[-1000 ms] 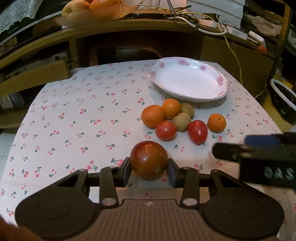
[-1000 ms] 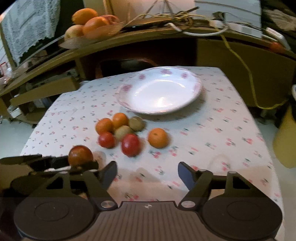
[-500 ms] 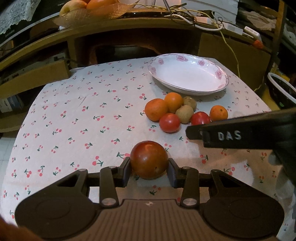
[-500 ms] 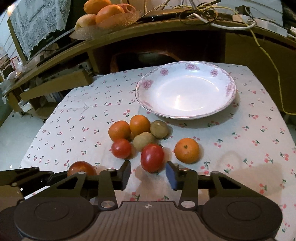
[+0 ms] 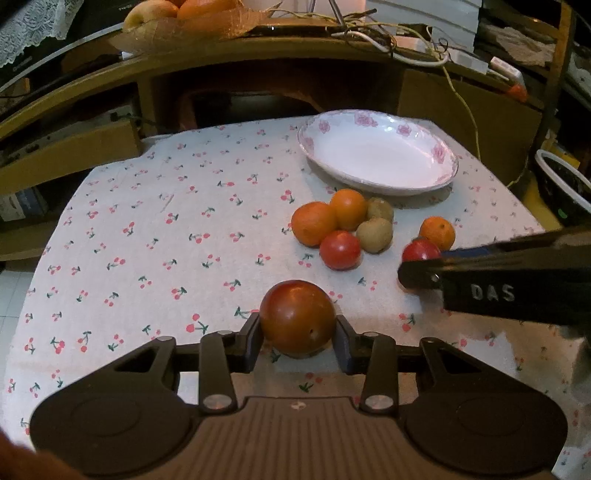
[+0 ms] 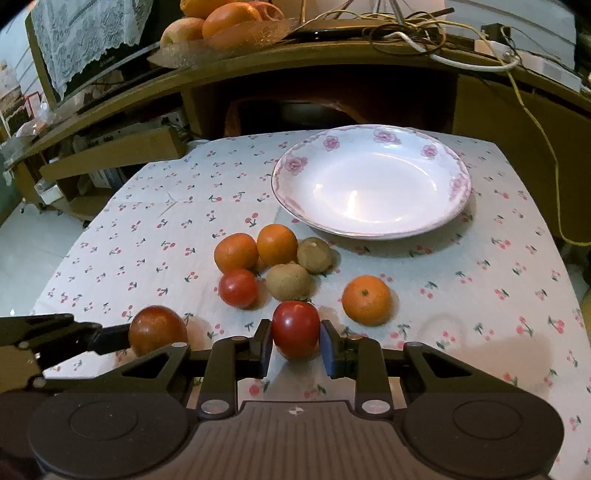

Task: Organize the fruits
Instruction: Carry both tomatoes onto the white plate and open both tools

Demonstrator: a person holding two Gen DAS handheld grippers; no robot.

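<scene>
My left gripper is shut on a dark red tomato, held low over the cherry-print cloth; it also shows in the right wrist view. My right gripper is shut on a bright red tomato at the near edge of the fruit group. On the cloth lie a smaller red tomato, two touching oranges, two kiwis and a lone orange. An empty white plate with pink flowers stands beyond them.
A wooden shelf unit rises behind the table, with a bowl of fruit and tangled cables on top. A dark bin stands off the table's right side. Bare cloth lies to the left.
My right gripper moved forward to the bright red tomato and closed on it. My left gripper still holds the dark tomato, in about the same place.
</scene>
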